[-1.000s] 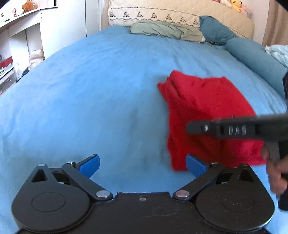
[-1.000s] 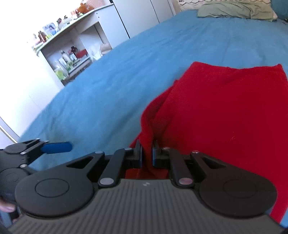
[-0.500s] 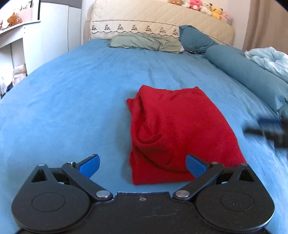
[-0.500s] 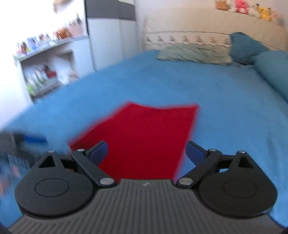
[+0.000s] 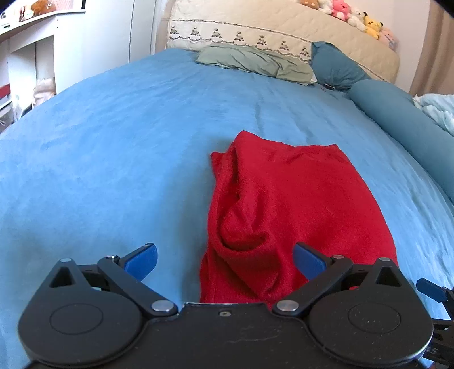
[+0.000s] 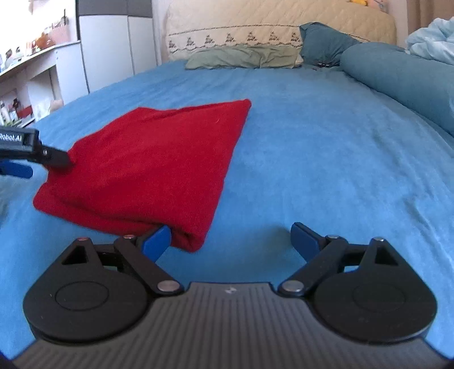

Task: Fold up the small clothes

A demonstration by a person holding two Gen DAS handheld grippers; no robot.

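- Red knit garment [image 5: 286, 210] lies folded into a compact wedge mid-bed on the blue bedspread [image 5: 113, 147]; its left edge looks bunched.
- Left gripper [image 5: 224, 259] and right gripper [image 6: 229, 237] both spread, holding nothing; folding appears nearly finished.

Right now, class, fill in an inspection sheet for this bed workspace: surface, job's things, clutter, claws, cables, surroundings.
Surface: blue bedspread, lightly creased.
Job's things: red knitted garment, folded, lying flat.
Clutter: green pillow, dark teal bolster, pale blue blanket.
Claws: left claw open, empty; right claw open, one finger beside the garment's corner.
Cables: nothing seen.
Surroundings: cream quilted headboard, plush toys, white shelves.
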